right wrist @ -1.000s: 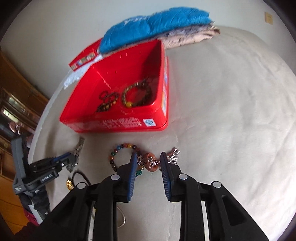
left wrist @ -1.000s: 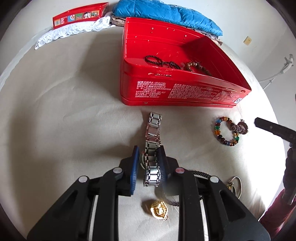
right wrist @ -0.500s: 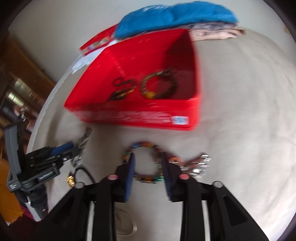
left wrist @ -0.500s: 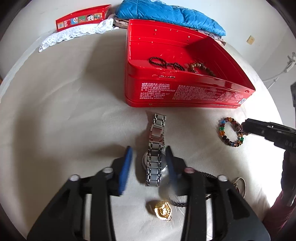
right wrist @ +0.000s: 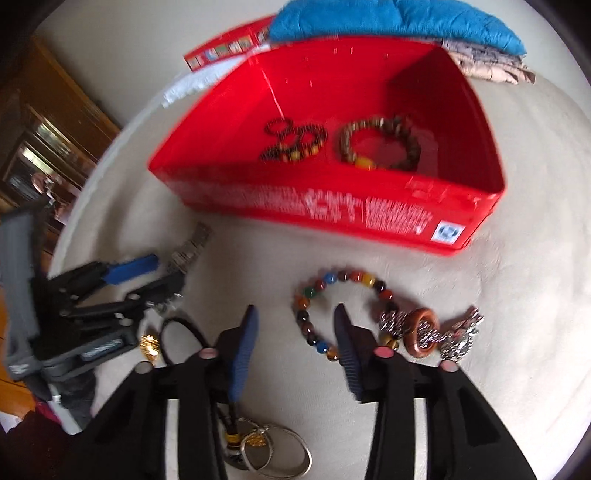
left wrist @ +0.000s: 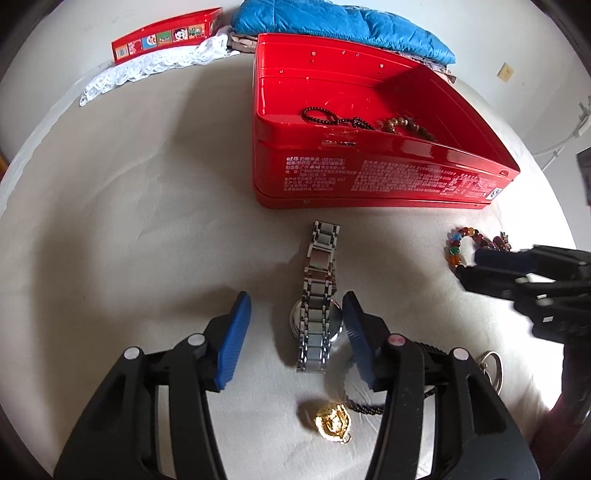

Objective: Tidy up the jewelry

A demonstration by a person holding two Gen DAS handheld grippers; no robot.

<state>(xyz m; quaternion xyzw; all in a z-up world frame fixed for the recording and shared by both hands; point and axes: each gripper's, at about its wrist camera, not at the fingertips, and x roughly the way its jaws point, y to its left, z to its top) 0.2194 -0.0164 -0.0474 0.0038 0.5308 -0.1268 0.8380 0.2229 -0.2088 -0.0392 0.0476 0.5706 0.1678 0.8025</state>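
Note:
A steel link watch (left wrist: 317,295) lies flat on the cream cloth between the blue pads of my left gripper (left wrist: 295,325). Its jaws are opening and neither pad touches the watch. My right gripper (right wrist: 293,332) hangs over a multicoloured bead bracelet (right wrist: 343,277) with silver charms and a wooden ring. The bracelet's left arc lies between the jaws, which are closing without pressing on it. The open red tin (right wrist: 332,210) behind holds a dark bead string (right wrist: 295,140) and a brown bead bracelet (right wrist: 380,147). In the right wrist view my left gripper (right wrist: 147,277) straddles the watch (right wrist: 188,247).
A gold pendant (left wrist: 332,424) on a black cord lies near my left fingers, with key rings (right wrist: 269,450) under the right gripper. The tin's lid (left wrist: 166,37), white lace (left wrist: 155,66) and a blue cushion (left wrist: 343,26) lie at the back. A wooden cabinet (right wrist: 48,125) stands far left.
My left gripper has let go of the watch and its jaws have spread wide. The right gripper has slid left from the charms to the bead arc, opening and then narrowing.

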